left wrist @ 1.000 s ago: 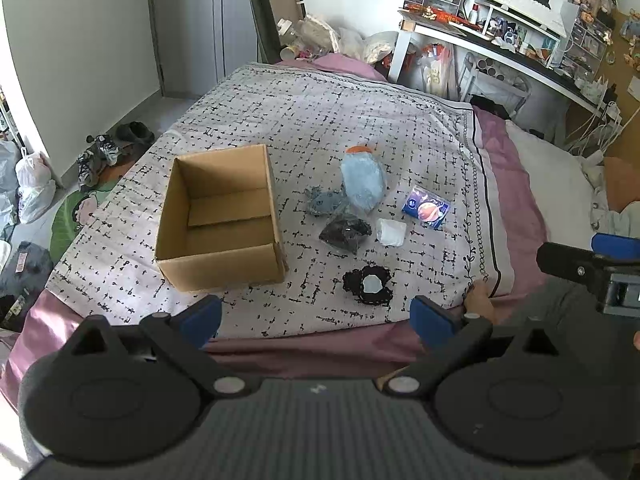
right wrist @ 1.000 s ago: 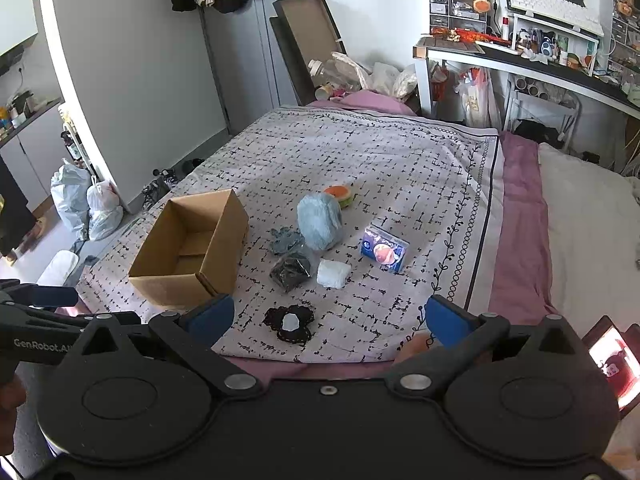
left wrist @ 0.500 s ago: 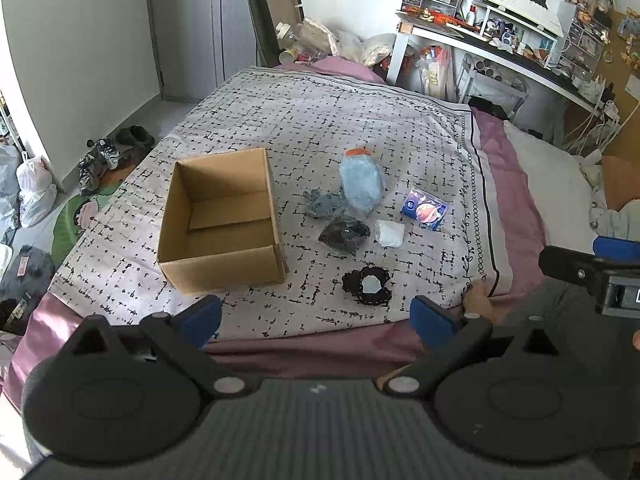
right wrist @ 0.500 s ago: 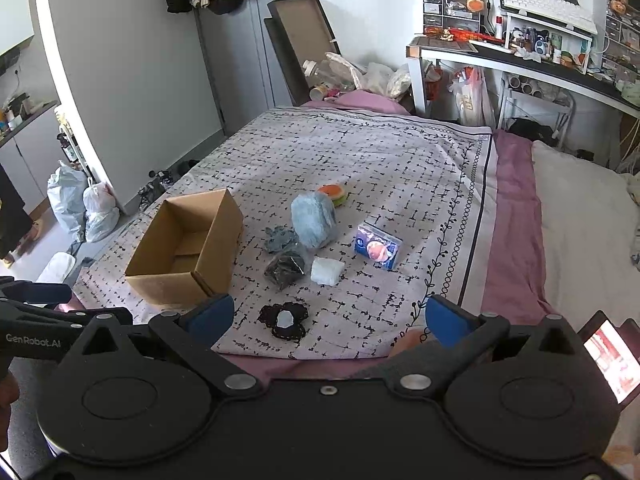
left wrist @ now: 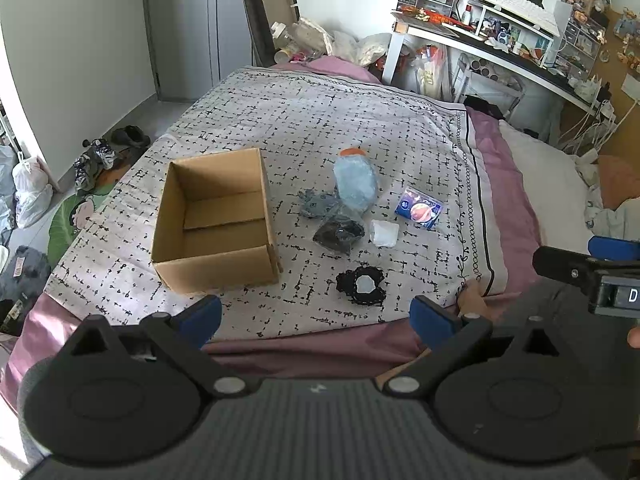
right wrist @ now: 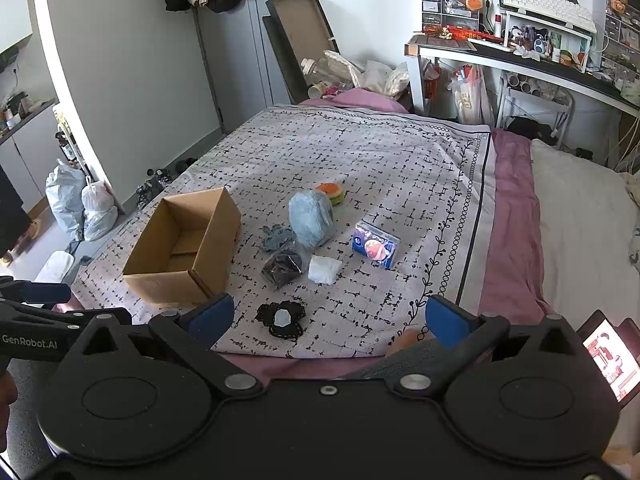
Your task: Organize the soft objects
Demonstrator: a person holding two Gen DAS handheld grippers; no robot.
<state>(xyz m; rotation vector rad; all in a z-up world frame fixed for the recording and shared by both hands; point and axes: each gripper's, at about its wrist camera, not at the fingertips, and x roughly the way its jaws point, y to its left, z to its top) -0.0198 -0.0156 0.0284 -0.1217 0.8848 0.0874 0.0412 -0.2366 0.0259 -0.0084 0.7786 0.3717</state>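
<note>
An open, empty cardboard box (left wrist: 216, 220) (right wrist: 184, 252) sits on the patterned bedspread. To its right lie several soft items: a pale blue plush (left wrist: 356, 182) (right wrist: 311, 218), a grey-blue fabric piece (left wrist: 316, 203) (right wrist: 277, 237), a dark bagged item (left wrist: 339, 234) (right wrist: 285, 266), a white pad (left wrist: 384, 233) (right wrist: 324, 269), a blue printed packet (left wrist: 419, 211) (right wrist: 375, 245), a black lace piece (left wrist: 362, 285) (right wrist: 282, 318) and an orange-green toy (right wrist: 331, 192). My left gripper (left wrist: 316, 316) and right gripper (right wrist: 328, 318) both stand open above the bed's near edge, holding nothing.
A cluttered desk (right wrist: 520, 56) with a keyboard and monitor stands at the back right. Bags and shoes (left wrist: 96, 156) lie on the floor left of the bed. A white pillow (right wrist: 584, 224) lies at the right. A lit phone screen (right wrist: 610, 358) is at the lower right.
Both cameras have drifted slightly; the box and items sit a little lower and nearer in view. Nothing on the bed has moved, and both grippers stay open.
</note>
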